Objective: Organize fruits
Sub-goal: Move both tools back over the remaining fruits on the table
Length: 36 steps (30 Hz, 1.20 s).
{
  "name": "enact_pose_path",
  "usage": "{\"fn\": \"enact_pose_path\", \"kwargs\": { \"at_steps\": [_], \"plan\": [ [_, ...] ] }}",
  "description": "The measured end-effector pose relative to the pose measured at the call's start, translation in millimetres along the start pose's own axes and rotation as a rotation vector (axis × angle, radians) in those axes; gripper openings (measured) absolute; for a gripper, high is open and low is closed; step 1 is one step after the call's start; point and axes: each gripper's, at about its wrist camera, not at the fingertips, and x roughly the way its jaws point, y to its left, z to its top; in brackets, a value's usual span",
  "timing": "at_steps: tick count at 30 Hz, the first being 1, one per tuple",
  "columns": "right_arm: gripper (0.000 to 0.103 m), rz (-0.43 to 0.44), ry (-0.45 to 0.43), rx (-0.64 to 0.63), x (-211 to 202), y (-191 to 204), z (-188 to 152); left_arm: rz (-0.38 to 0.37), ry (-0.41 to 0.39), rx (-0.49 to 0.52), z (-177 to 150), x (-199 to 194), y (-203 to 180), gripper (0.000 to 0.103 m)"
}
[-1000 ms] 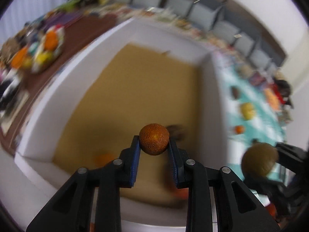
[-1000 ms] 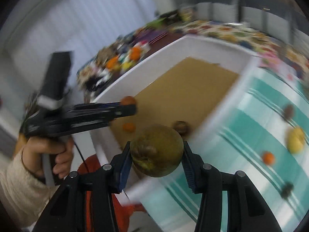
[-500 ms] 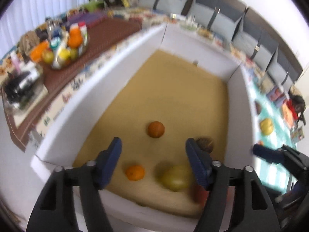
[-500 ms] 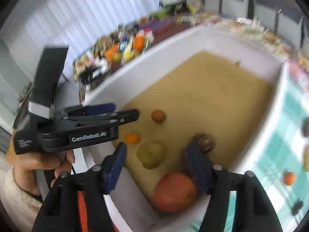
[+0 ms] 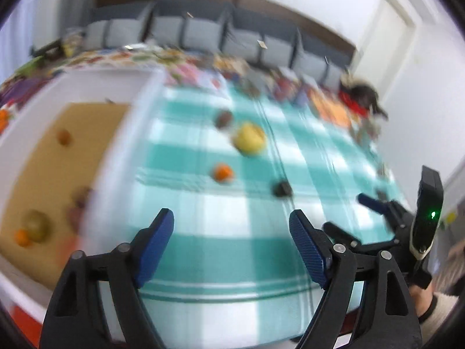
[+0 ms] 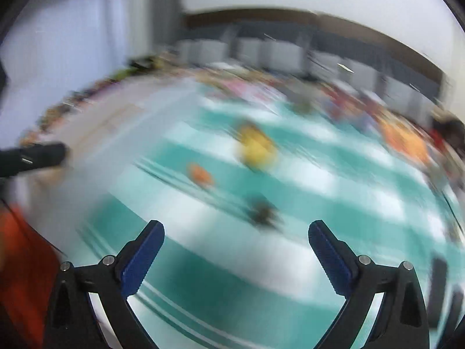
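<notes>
**Both tools empty, turning toward the loose fruit**

At the far left of the left wrist view stood the white-walled box with a tan cardboard floor [image 5: 26, 174], already holding a small orange fruit [image 5: 63, 137], a dull green round fruit [image 5: 37, 226], another small orange one [image 5: 21, 238] and a dark blurred one by the wall. Right of it, the counter under its teal-and-white checked cloth [image 5: 203, 238] carried the fruit not yet sorted: a brown one far off [image 5: 223, 118], a large yellow fruit [image 5: 250, 139], a small orange fruit [image 5: 222, 173] and a small dark fruit [image 5: 282, 189] nearest.

The left tool [image 5: 231, 232] hung with its blue pads wide apart, holding nothing. The right tool [image 6: 236, 245], likewise spread and empty, pointed at the same scatter, the dark fruit [image 6: 263, 212] just beyond its tips.

Heavy blur suggested fast travel. A clean pick would likely call for slowing first, centring one fruit between the pads, and closing gently at its widest part so it could not roll away. Each tool taking a separate fruit would avoid a clash.
</notes>
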Motion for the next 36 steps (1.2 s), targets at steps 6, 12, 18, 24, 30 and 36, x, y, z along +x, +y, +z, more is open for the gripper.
{"fn": "enact_pose_path", "kwargs": {
  "at_steps": [6, 12, 18, 24, 30, 36],
  "plan": [
    [0.099, -0.088, 0.075, 0.13, 11, -61, -64, 0.059, 0.11, 0.114, -48, 82, -44, 0.083],
    [0.099, -0.098, 0.053, 0.122, 16, -66, -64, 0.129, 0.115, 0.122, -50, 106, -39, 0.083],
    [0.099, -0.096, 0.081, 0.14, 25, -65, -67, 0.166, 0.103, 0.124, -56, 112, -29, 0.084],
    [0.099, -0.11, 0.119, 0.192, 34, -77, -71, 0.174, 0.089, 0.155, -60, 115, -30, 0.09],
    [0.103, -0.122, 0.118, 0.2, 38, -76, -75, 0.181, 0.073, 0.17, -62, 115, -31, 0.09],
    [0.103, -0.123, 0.104, 0.201, 37, -75, -76, 0.189, 0.051, 0.175, -65, 115, -32, 0.091]
  ]
}}
